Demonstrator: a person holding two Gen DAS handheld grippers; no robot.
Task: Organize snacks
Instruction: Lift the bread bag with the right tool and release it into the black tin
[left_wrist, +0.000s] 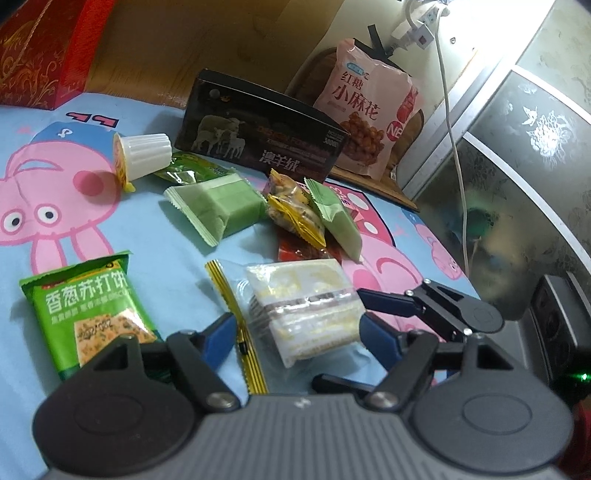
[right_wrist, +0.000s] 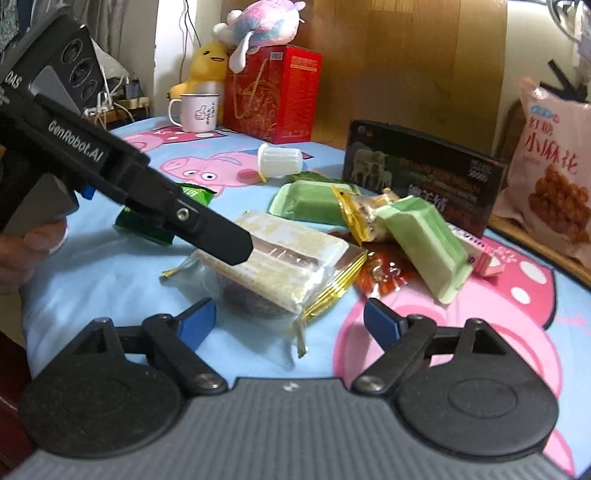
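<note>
Two grippers are mine, and both stand over the blue cartoon-print cloth (right_wrist: 96, 266) with jaws spread wide and nothing clamped. The landmark is the clear-wrapped cake pack (left_wrist: 303, 314), which lies flat on the cloth. My left gripper (left_wrist: 299, 332) straddles this pack: one blue pad sits just beside its gold-striped seal, the other just beside its opposite end, and neither pad presses on the wrapper. My right gripper (right_wrist: 290, 319) hangs at the near edge of the same pack, pads apart, gripping nothing. Beyond the pack lie two pale green wrapped bars (right_wrist: 314, 201), with a yellow snack packet (right_wrist: 364, 212) between them and a red wrapper (right_wrist: 384, 273) just beside the pack. A green cracker packet (left_wrist: 88, 314) rests to the pack's left in my left view. Farther back lie a tipped white jelly cup (left_wrist: 142, 158), a black box (left_wrist: 258, 138) and a pink snack bag (left_wrist: 369, 114).
</note>
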